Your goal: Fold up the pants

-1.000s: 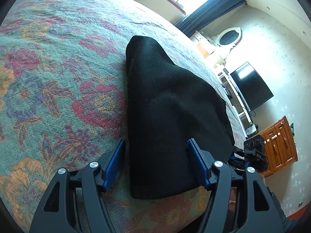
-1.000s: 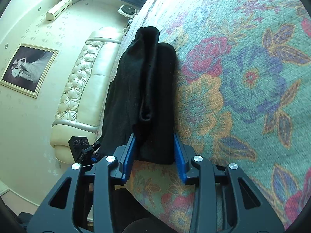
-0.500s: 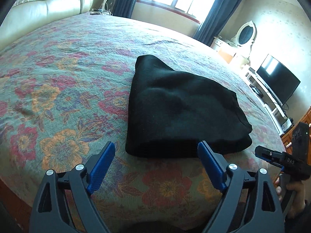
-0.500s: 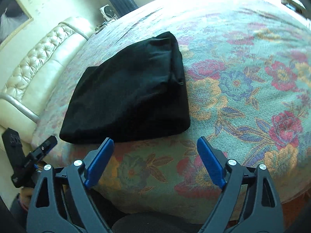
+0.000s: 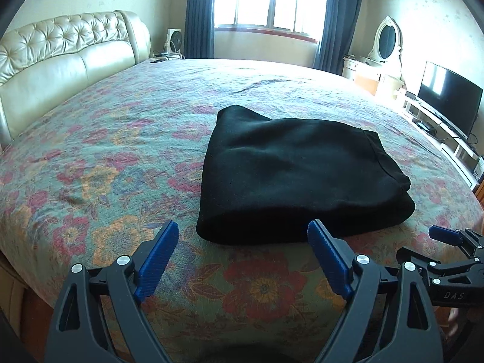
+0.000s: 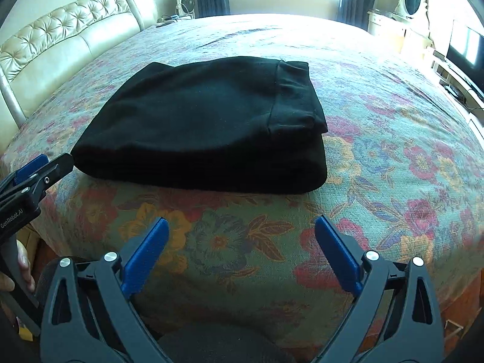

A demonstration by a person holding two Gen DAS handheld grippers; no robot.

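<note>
Black pants [image 5: 302, 175] lie folded into a thick, flat bundle on the floral bedspread [image 5: 106, 151]; the right wrist view shows them too [image 6: 205, 121], waistband at the right end. My left gripper [image 5: 243, 227] hovers open just short of the bundle's near edge, with nothing between its blue pads. The right gripper [image 6: 242, 222] is back from the bundle over the bed's near edge, its jaws opening and empty. Each gripper appears at the side of the other's view: the right one [image 5: 447, 242] and the left one [image 6: 45, 166].
A tufted cream headboard [image 5: 60, 54] runs along the bed's left side. A window with dark curtains [image 5: 266, 0] is at the far end. A dresser with an oval mirror [image 5: 385, 37] and a TV [image 5: 447, 99] line the right wall.
Both grippers let go of the pants' near edge, opened wide and drew back and upward. Both views rolled level, and the bundle now lies flat and apart from the pads.
</note>
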